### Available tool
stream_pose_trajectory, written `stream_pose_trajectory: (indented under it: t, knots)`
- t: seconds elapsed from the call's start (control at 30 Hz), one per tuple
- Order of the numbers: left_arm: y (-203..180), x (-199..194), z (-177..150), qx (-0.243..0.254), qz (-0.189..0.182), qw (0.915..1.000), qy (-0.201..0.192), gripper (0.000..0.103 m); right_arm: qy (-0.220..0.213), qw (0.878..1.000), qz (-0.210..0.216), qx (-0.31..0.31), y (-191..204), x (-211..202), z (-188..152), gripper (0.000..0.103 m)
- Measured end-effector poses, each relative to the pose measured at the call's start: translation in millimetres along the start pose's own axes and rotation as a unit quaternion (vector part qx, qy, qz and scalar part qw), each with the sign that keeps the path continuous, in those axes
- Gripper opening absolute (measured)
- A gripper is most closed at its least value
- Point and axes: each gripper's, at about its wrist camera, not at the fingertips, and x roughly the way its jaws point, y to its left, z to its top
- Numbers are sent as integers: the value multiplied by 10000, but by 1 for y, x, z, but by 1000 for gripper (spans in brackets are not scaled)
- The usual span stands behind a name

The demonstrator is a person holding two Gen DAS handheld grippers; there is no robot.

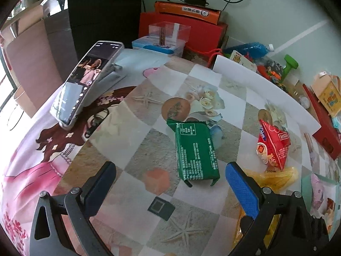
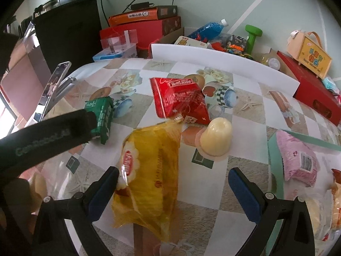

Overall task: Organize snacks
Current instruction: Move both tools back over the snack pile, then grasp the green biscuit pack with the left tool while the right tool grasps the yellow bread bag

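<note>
Yellow snack bag: lying lower centre of the right wrist frame, long axis running away from the camera, being straddled by the wide-open right gripper. Green packet: centred beyond the open, empty left gripper.

Patterned table; green packet ahead of left gripper; red packet right; yellow bag, jelly cup ahead of right gripper.
</note>
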Motion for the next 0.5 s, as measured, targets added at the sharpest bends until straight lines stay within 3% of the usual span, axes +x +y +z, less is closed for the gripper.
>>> stream_pose_trajectory:
  t: [0.5]
  knots:
    - [-9, 28, 1, 217, 31, 9997, 81, 102, 145, 9998, -76, 91, -7, 7, 0, 103]
